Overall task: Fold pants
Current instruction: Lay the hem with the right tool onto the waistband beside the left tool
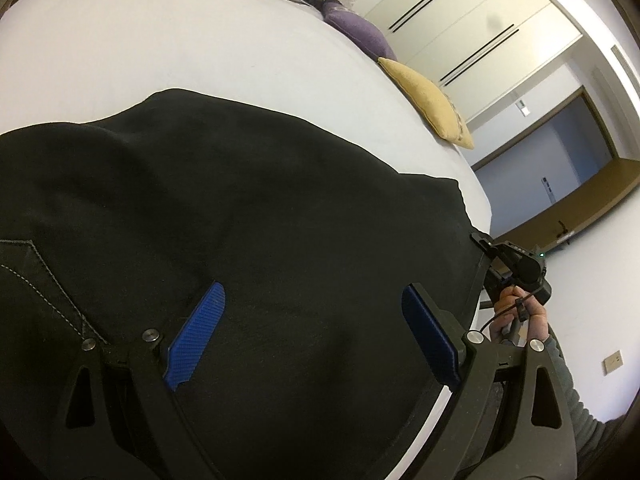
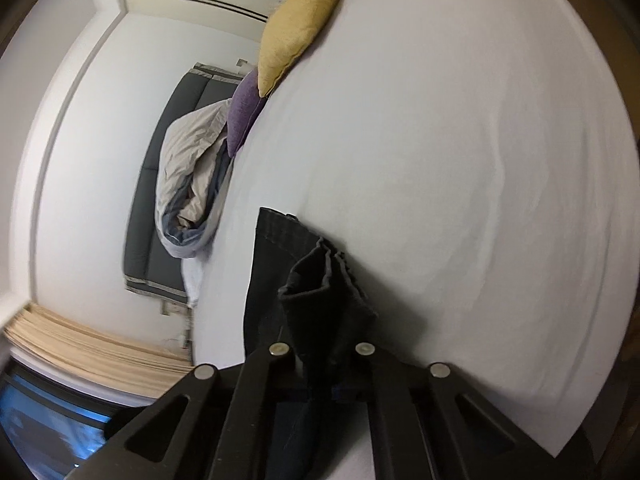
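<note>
Right gripper (image 2: 326, 390) pads hidden by bunched pants (image 2: 320, 300).

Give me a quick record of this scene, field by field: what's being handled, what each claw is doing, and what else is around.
item: black pants spread on a white bed
left claw: open, blue pads over the pants, gripping nothing
right claw: shut on a bunched fold of the pants
cushions: yellow cushion, purple cushion at the bed's edge
bedding: crumpled duvet
</note>
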`<control>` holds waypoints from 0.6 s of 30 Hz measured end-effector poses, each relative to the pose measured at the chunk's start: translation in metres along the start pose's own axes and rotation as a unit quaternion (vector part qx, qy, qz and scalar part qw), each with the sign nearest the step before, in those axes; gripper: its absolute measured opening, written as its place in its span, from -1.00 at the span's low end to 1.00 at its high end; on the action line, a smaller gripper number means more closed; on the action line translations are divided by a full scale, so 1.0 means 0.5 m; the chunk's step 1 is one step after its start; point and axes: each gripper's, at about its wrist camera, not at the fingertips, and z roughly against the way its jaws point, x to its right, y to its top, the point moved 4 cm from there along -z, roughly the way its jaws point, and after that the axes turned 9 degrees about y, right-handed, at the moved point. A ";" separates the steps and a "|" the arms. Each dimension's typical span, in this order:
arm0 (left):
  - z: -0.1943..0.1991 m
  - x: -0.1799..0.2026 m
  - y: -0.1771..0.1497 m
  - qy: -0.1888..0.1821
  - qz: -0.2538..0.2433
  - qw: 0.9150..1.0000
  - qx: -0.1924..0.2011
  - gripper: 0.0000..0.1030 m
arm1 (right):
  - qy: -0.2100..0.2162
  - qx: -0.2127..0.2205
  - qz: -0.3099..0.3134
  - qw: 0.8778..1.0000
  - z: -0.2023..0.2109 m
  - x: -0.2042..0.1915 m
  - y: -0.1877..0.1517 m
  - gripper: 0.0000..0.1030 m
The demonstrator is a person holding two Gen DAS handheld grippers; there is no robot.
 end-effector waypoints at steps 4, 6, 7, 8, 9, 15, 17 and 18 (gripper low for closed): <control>0.011 -0.024 -0.007 -0.006 0.006 1.000 0.003 0.75 | -0.017 -0.049 0.226 0.973 -0.016 -0.204 -0.088 -0.91; 0.016 -0.032 -0.008 -0.008 0.009 1.000 0.005 0.75 | -0.008 -0.126 0.394 0.910 -0.042 -0.315 -0.229 -0.91; 0.021 -0.039 -0.008 -0.009 0.011 1.000 0.006 0.75 | -0.016 -0.159 0.474 0.866 -0.053 -0.344 -0.307 -0.91; 0.025 -0.045 -0.009 -0.012 0.014 1.000 0.007 0.75 | -0.032 -0.194 0.561 0.804 -0.066 -0.357 -0.404 -0.91; 0.027 -0.047 -0.009 -0.014 0.016 1.000 0.009 0.75 | -0.057 -0.231 0.628 0.741 -0.084 -0.341 -0.499 -0.91; 0.047 -0.070 -0.006 -0.030 0.038 0.999 0.006 0.76 | -0.129 -0.220 0.662 0.705 -0.121 -0.295 -0.580 -0.91; 0.051 -0.076 -0.002 -0.033 0.057 0.998 0.004 0.77 | -0.135 -0.216 0.673 0.694 -0.122 -0.299 -0.582 -0.91; 0.052 -0.077 0.000 -0.039 0.069 0.997 0.001 0.77 | -0.137 -0.213 0.675 0.693 -0.120 -0.301 -0.585 -0.91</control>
